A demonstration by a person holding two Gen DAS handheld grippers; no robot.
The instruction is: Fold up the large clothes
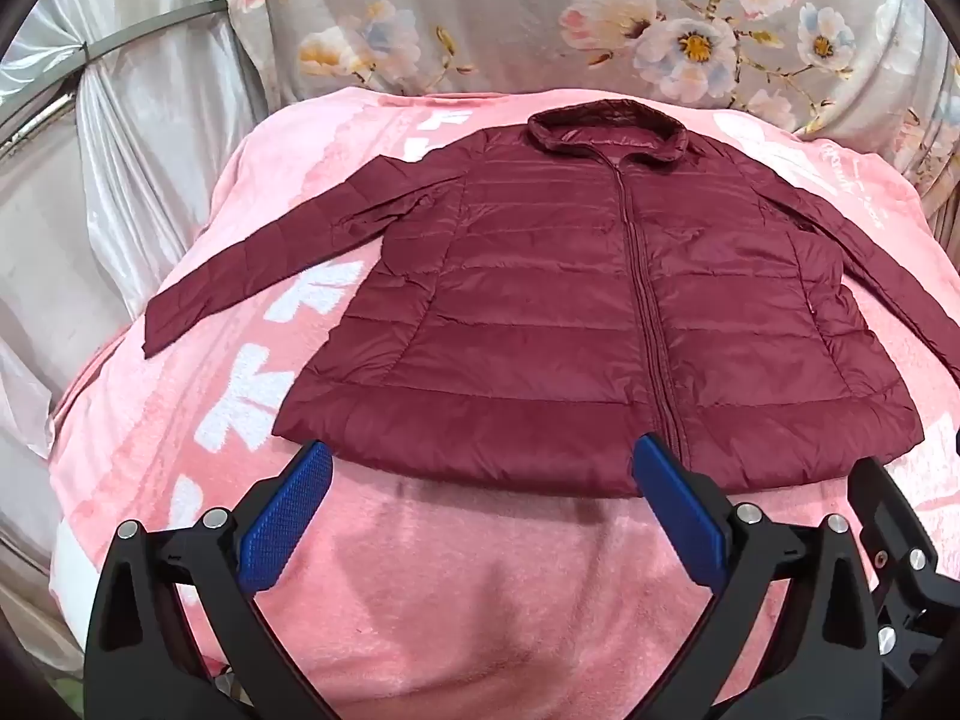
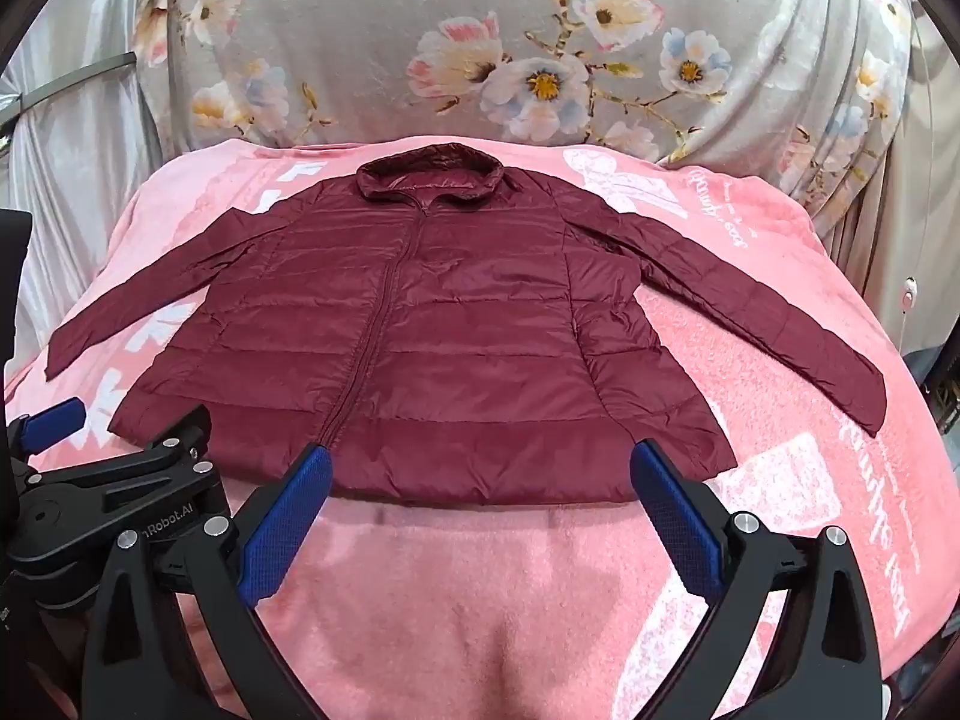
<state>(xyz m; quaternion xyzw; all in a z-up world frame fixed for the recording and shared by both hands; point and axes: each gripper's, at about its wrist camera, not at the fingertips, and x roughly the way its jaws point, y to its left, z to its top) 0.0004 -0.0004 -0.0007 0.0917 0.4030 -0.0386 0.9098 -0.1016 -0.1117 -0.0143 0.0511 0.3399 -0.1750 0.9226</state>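
Where pink blanket [image 1: 456, 570] spreads, maroon jacket [image 1: 570, 324] flat, floral fabric [image 1: 540, 12] behind

Maroon quilted jacket [image 1: 576, 324], flat, zipped, sleeves spread

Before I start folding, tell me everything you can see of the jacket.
The jacket is dark red, quilted in horizontal bands, of thin shiny fabric. It lies flat, front up, on the pink blanket, zip closed, stand-up collar at the far end, hem nearest the cameras. Both sleeves are spread out and angled down; the left sleeve and right sleeve lie on the blanket. Nothing else touches it: the left gripper and right gripper are open just short of the hem.
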